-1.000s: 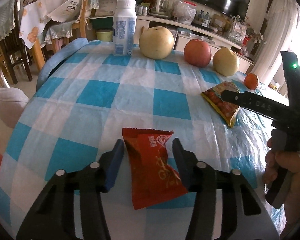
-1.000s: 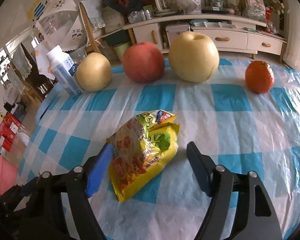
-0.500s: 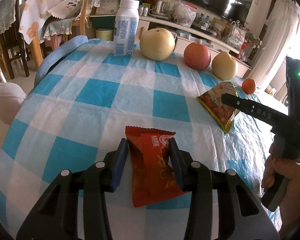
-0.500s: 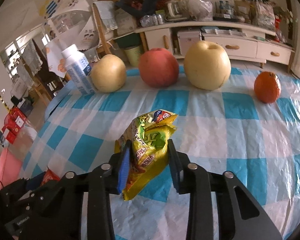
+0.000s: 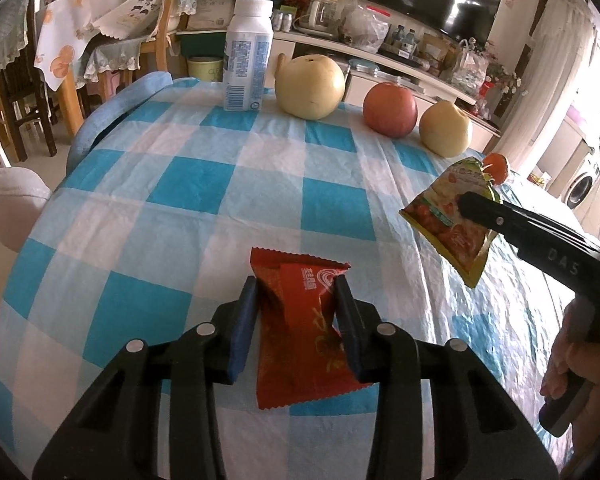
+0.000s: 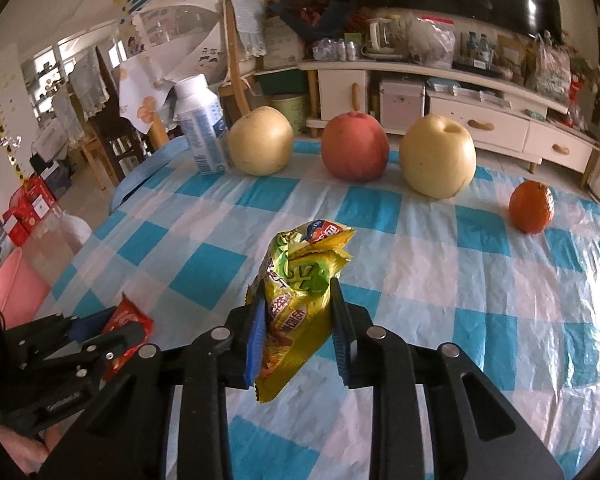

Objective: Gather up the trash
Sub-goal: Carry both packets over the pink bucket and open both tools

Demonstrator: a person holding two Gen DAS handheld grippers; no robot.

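Red wrapper (image 5: 300, 328) pinched by left fingers (image 5: 244, 328); yellow wrapper (image 6: 296, 308) by right fingers (image 6: 342, 340).

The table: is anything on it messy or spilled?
Nothing is spilled. The only clutter is two snack wrappers: a red wrapper pinched in the left gripper and a crumpled yellow wrapper in the right gripper. The milk bottle and fruit stand tidily in a row.

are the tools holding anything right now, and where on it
Yes. The left tool pinches the red wrapper across its upper middle; the right tool grips the yellow snack bag by its sides at mid-height.
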